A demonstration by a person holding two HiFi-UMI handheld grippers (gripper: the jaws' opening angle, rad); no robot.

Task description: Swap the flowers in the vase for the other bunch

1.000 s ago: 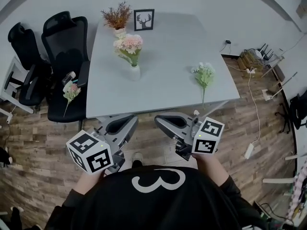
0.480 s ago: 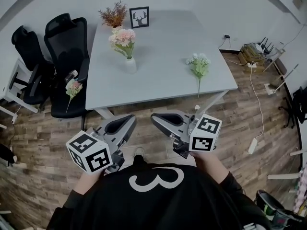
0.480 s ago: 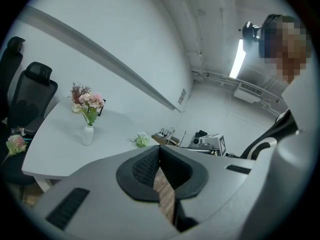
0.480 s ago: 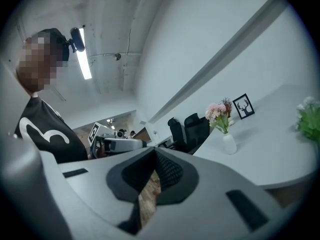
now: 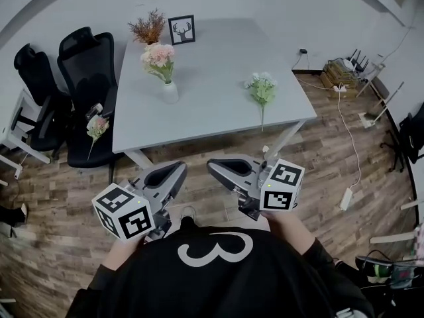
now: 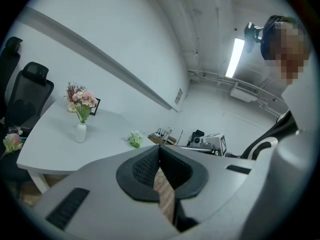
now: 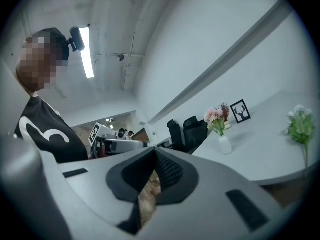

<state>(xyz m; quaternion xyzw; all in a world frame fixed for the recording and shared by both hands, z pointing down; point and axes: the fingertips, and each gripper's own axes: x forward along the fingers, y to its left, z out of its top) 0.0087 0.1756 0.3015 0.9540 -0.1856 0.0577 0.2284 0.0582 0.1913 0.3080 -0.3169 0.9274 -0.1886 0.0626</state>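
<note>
A white vase point(image 5: 169, 91) with pink flowers point(image 5: 158, 56) stands on the left part of the white table point(image 5: 218, 58). A white-and-green bunch point(image 5: 260, 88) lies near the table's right front edge. Both grippers hang side by side over the wooden floor, short of the table and apart from every flower. My left gripper point(image 5: 177, 169) is shut and holds nothing. So is my right gripper point(image 5: 213, 165). In the left gripper view the vase point(image 6: 80, 132) and the bunch point(image 6: 135, 139) are far beyond the closed jaws. The right gripper view shows the vase point(image 7: 224, 144) far off too.
A pot of dried flowers point(image 5: 147, 28) and a framed deer picture point(image 5: 181, 29) stand at the table's back. Two black office chairs point(image 5: 86, 58) are at the left; a pink flower point(image 5: 97, 127) lies on one. Cables and a power strip point(image 5: 344, 197) lie on the floor at the right.
The table and its flowers have slid up and to the left in the head view as the person moved. Both grippers stay shut and hold the same pose.
</note>
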